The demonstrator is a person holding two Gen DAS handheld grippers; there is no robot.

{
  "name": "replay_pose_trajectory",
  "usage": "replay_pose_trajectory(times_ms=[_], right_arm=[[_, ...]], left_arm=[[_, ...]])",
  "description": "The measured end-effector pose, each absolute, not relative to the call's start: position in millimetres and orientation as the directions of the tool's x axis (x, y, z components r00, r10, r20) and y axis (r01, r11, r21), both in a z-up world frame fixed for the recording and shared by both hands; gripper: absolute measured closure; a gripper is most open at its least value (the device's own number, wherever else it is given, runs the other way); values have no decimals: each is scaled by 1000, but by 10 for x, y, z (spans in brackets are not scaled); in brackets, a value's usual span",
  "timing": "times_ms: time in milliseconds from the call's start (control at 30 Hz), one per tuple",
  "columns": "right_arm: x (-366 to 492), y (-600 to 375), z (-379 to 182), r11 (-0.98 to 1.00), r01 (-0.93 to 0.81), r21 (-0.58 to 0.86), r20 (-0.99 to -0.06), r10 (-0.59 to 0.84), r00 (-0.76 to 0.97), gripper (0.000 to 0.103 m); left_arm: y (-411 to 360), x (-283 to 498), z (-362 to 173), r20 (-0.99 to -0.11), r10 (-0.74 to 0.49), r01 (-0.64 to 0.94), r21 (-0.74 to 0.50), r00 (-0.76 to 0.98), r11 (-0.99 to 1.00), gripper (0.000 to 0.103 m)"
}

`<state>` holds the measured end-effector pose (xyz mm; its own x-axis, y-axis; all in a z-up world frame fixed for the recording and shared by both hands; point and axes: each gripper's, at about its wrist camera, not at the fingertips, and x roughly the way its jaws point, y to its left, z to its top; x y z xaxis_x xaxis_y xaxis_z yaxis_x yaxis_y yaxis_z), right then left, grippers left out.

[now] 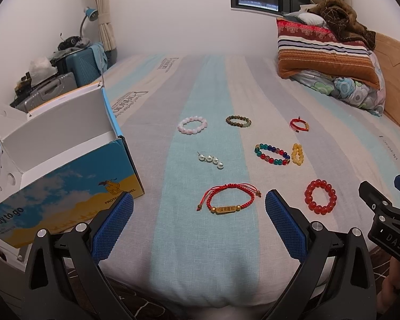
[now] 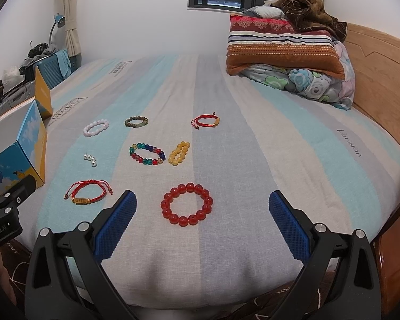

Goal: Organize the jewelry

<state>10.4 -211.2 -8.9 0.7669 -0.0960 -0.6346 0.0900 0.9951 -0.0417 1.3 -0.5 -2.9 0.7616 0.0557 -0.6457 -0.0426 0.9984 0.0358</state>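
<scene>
On the bed (image 1: 200, 253) the jewelry lies in rows. Farthest back, left to right: a bead bracelet (image 1: 192, 124), another bead bracelet (image 1: 238, 121), a cord bracelet (image 1: 299, 124). In the middle row, a pearl piece (image 1: 211, 159) on the left, a mixed-bead bracelet (image 1: 272, 154) with a flattened bead bracelet (image 1: 297, 153) just beside its right. Nearest, a cord bracelet with a bar charm (image 1: 228, 200) and, to its right, a large-bead bracelet (image 1: 320, 196). An open box (image 1: 64, 176) stands on the bed's left; pillows (image 1: 325, 53) are stacked at the far right
</scene>
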Motion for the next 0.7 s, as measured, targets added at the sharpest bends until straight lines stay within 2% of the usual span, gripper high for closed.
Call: replay_pose_trajectory(times_ms=[700], right_arm=[[102,-2114,-96,995,89,-41,-636,-95,766,7]], left_arm=[[-25,8,-50,-647,62,-45,43,760,998,6]])
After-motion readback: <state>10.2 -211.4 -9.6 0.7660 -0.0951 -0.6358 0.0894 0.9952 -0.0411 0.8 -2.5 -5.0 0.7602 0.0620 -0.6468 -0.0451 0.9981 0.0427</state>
